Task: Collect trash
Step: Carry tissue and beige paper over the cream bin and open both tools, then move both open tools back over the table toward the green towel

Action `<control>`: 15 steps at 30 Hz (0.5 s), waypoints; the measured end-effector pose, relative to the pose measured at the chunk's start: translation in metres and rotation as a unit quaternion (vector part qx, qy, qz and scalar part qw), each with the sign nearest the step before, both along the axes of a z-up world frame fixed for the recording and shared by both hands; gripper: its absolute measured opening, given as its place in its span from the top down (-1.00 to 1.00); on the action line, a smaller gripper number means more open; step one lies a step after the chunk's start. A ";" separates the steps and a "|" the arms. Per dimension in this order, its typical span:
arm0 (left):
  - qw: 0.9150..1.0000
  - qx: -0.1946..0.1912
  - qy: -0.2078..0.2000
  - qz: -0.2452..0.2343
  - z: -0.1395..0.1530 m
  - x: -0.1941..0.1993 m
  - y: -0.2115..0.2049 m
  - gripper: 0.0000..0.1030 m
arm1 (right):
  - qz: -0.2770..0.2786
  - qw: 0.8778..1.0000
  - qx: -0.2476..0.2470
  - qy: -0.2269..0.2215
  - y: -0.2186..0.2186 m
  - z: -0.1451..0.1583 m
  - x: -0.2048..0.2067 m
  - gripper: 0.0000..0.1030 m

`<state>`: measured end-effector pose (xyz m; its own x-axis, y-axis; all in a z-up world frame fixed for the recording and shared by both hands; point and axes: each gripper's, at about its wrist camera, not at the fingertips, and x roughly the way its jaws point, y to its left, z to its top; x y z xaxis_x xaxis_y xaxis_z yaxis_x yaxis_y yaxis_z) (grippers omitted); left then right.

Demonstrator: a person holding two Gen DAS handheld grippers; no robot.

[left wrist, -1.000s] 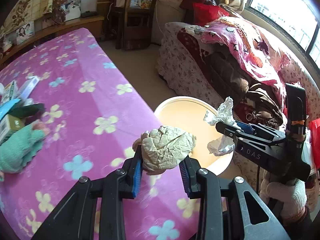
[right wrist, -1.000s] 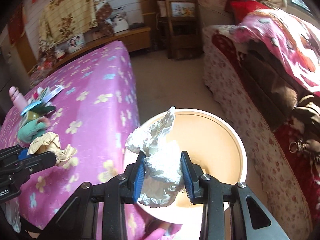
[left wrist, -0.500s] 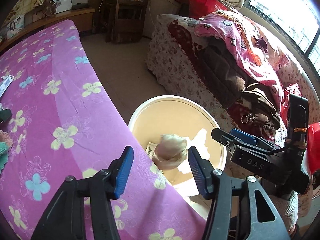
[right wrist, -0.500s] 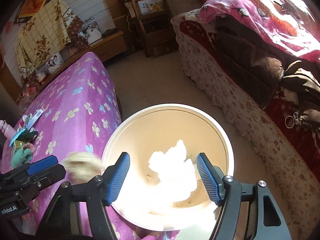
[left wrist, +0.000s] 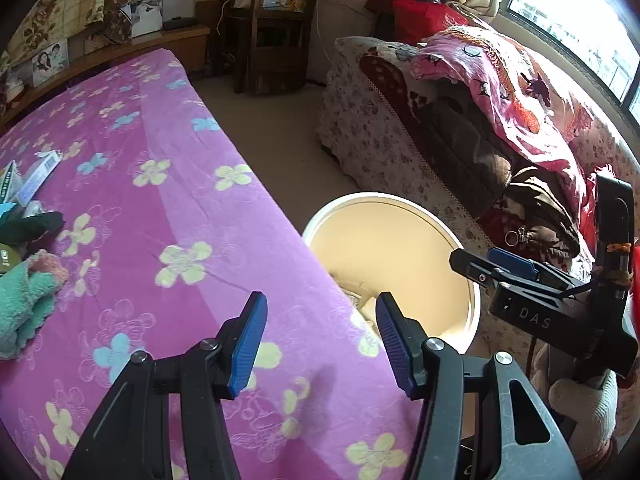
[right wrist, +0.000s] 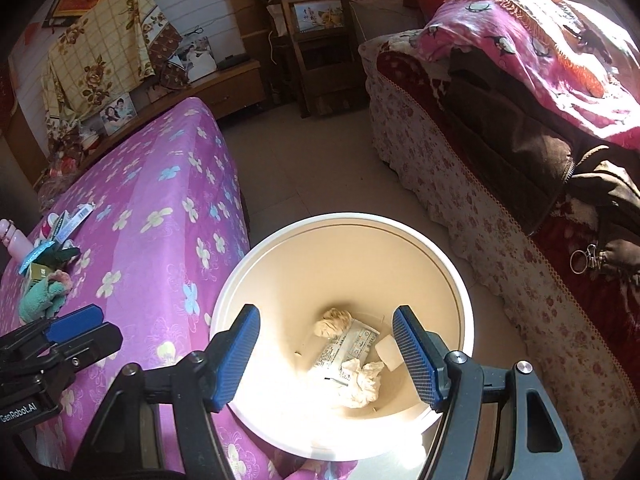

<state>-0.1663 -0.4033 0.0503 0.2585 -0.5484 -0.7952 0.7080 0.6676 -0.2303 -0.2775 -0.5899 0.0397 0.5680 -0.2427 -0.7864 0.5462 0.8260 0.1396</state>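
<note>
At the far left of the right wrist view a small heap (right wrist: pixel 44 272) of packets and a green cloth sits on the purple bedspread (right wrist: pixel 160 216); which of it is trash I cannot tell. The left tongs (left wrist: pixel 318 338) hang over the bed edge at lower centre, jaws spread, holding nothing. Right of the bed stands the bin (right wrist: pixel 460 280); at its bottom lie 2 paper wads (right wrist: pixel 334 322), a printed slip (right wrist: pixel 348 346) and a white scrap. The right tongs (right wrist: pixel 326 360) hover above it, jaws wide, empty.

Such wads look light, soft and crushable; I would pinch them across the middle; flat packets may slip, so take them by an edge.

Readable: "DAS" on the right tongs; "GenRobot.AI" on the left; the slip's print is too small.
</note>
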 end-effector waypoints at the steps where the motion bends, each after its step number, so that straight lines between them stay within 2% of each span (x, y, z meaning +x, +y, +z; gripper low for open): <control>1: 1.000 0.000 -0.002 0.002 0.001 0.000 0.003 -0.11 | 0.000 1.000 -0.001 -0.001 0.001 0.001 0.000 -0.41; 15: 0.998 0.011 -0.050 0.045 0.016 0.011 0.058 -0.11 | 0.048 0.999 -0.005 -0.014 0.053 0.012 0.017 -0.41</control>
